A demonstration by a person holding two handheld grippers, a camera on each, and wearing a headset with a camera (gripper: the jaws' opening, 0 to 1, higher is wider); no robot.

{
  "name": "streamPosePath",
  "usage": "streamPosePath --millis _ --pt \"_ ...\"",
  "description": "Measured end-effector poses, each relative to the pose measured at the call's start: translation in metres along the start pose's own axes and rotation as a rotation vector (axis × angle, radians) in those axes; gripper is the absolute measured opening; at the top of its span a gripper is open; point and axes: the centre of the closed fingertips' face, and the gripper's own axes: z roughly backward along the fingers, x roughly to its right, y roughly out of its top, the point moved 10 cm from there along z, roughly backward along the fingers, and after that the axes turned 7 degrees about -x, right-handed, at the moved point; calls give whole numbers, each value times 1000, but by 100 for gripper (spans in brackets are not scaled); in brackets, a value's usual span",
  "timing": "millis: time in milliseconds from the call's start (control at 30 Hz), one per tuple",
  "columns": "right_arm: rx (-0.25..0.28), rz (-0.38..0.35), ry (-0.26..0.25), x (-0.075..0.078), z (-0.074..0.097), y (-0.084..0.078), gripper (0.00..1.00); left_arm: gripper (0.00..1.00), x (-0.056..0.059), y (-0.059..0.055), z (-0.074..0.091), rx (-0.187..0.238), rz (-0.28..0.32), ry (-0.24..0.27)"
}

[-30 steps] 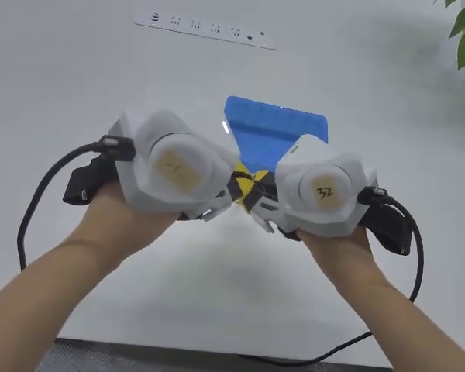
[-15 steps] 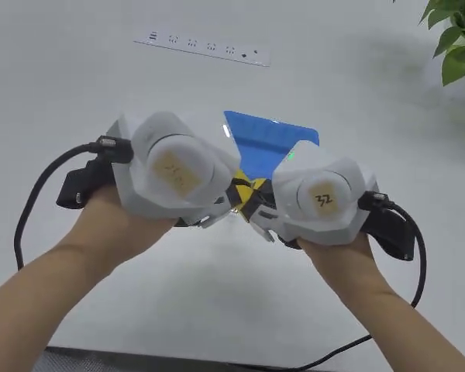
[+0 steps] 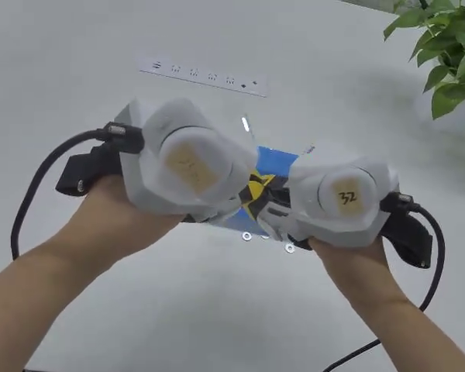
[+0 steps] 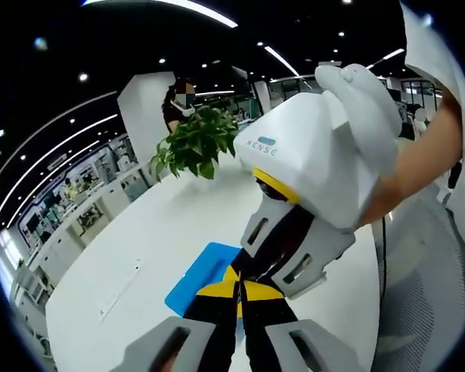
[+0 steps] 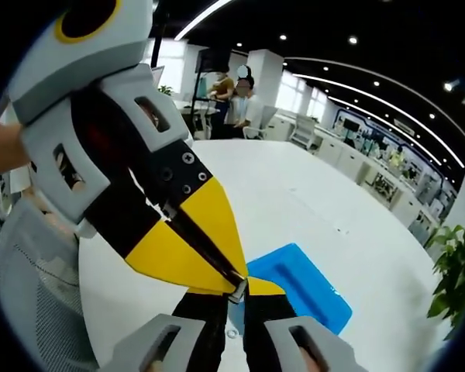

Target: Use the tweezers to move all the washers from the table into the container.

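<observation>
Here, showing left gripper (image 5: 234,285) and right gripper (image 4: 240,288) tip to tip over blue container (image 3: 283,161).
Jaws of both pressed together; two washers (image 3: 247,235) on table (image 3: 217,310) just beside container.

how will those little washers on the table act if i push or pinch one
The small silver metal washers lie flat, so they would probably slide, not roll, on the smooth white table. Thin and tiny, they look light and likely hard to pinch.

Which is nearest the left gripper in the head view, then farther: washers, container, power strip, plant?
1. Container and washers, beside the left gripper: too close to call.
2. Power strip, farther back on the table.
3. Plant, top right.
</observation>
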Motion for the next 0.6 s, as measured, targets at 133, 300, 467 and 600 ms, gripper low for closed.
streamPosePath --millis 133,300,467,600 --pt "7 3 -11 9 -3 5 3 0 -11 3 -3 8 -8 9" --pt "7 4 -38 22 -11 7 3 0 -23 4 -14 10 -15 20" --pt "-17 -27 -57 34 -26 2 3 0 -32 1 -30 -6 -1 30" --pt "-29 -39 -52 41 -38 -3 3 0 -38 -5 -44 -37 10 31"
